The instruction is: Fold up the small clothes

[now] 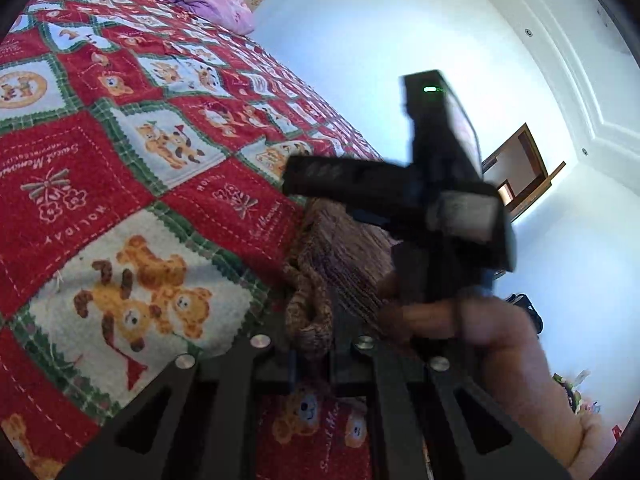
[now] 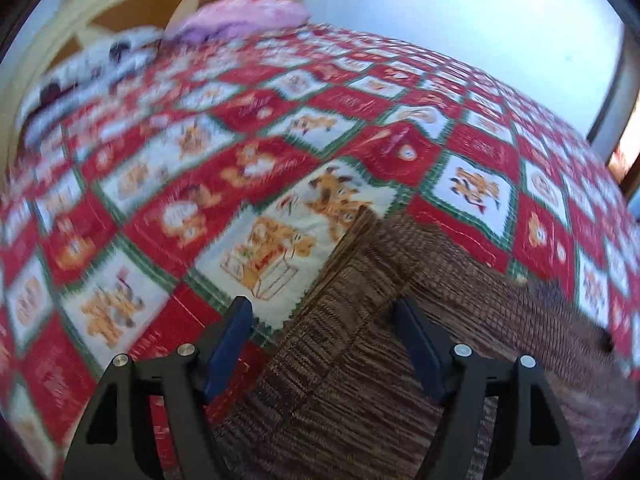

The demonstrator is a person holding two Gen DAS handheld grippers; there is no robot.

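While my left gripper point(image 1: 312, 356) is pinching a bunched edge of the brown knit garment point(image 1: 344, 248) between fingers pressed close together, I am reading the whole move off where that cloth lies from my other tool. In the right wrist view the same brown knit garment point(image 2: 400, 320) is spreading over the red Christmas patchwork quilt point(image 2: 168, 184), running from the lower middle of the frame out toward the lower right. My right gripper point(image 2: 324, 344) is hanging with its fingers spread apart, the blue pads point(image 2: 230, 344) straddling the garment's left border: one pad is sitting over bare quilt, the other over knit. The visible edge is running away from me, up toward a corner lying on a white bear square.

In the left wrist view the right gripper point(image 1: 420, 200) is appearing as a blurred black body just beyond the held fold, so both tools are near one end of the garment. I am judging the right one nearer the free edge, and it is looking ready to close on that border.
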